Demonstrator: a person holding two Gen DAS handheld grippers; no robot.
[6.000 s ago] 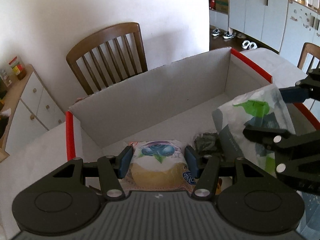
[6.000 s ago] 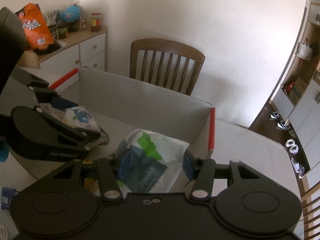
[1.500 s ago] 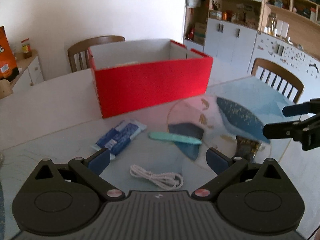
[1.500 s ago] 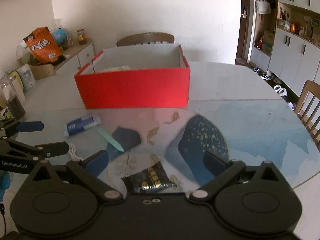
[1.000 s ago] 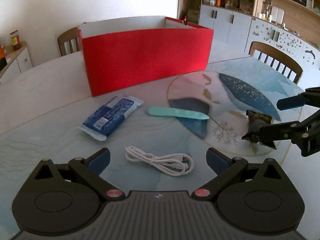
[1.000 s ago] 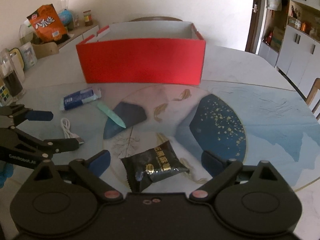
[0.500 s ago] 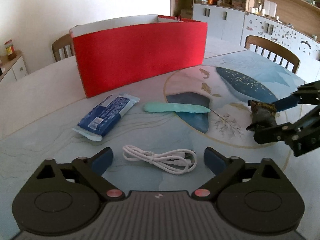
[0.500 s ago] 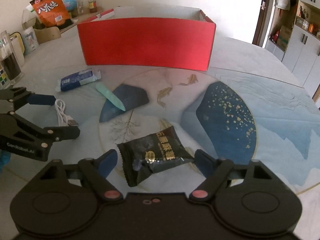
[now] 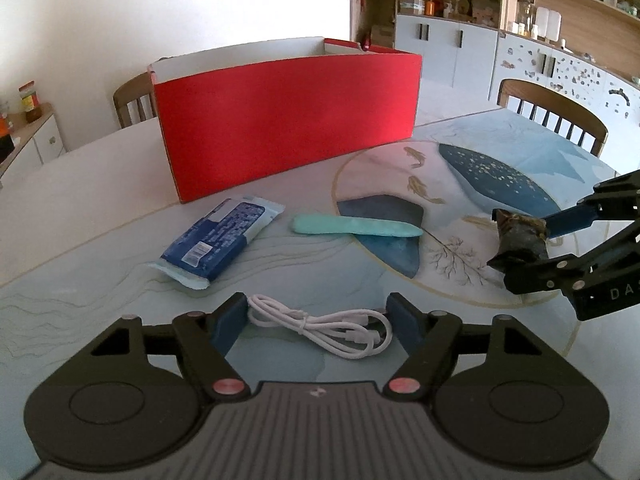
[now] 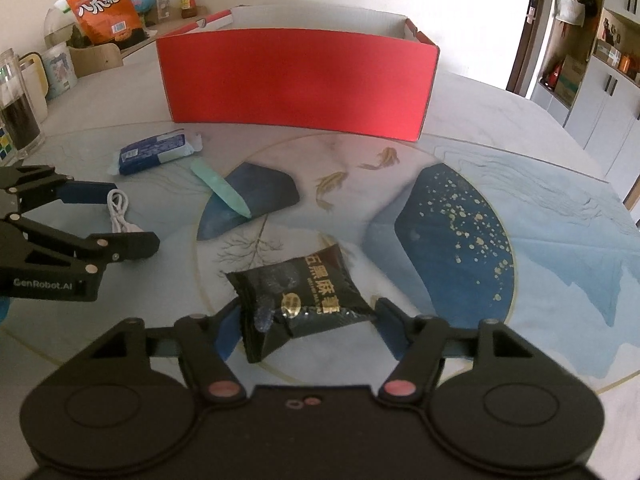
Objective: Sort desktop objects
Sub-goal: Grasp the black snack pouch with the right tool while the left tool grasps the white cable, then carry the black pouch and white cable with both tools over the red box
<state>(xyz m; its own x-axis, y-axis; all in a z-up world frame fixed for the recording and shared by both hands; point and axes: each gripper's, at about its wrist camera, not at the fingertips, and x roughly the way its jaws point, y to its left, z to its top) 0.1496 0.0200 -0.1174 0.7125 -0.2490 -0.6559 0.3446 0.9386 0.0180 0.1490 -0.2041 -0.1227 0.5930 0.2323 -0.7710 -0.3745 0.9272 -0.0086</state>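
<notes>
**Meanwhile, two grasps closing at once**

Two pickups are being set up side by side on the table (image 9: 80, 208). The left gripper (image 9: 318, 320) is held low over the white cable (image 9: 324, 326), whose coil lies between its fingers; the jaws have just been closing and stand at a middling width, the left pad seemingly at the coil's end, with no firm squeeze visible. The right gripper (image 10: 308, 322) has likewise been closing around the black packet (image 10: 304, 292), which is bracketed by both pads; whether it is pressed yet cannot be told.

The red box (image 9: 286, 120) stands behind, with the blue pack (image 9: 218, 246) and the green stick (image 9: 356, 227) left in front of it.

Several slips are judged possible. Only a few loops of the cable may be pinched, so the rest would trail or drop. The crinkly packet may be caught only by its edge and slide out once lifted.
</notes>
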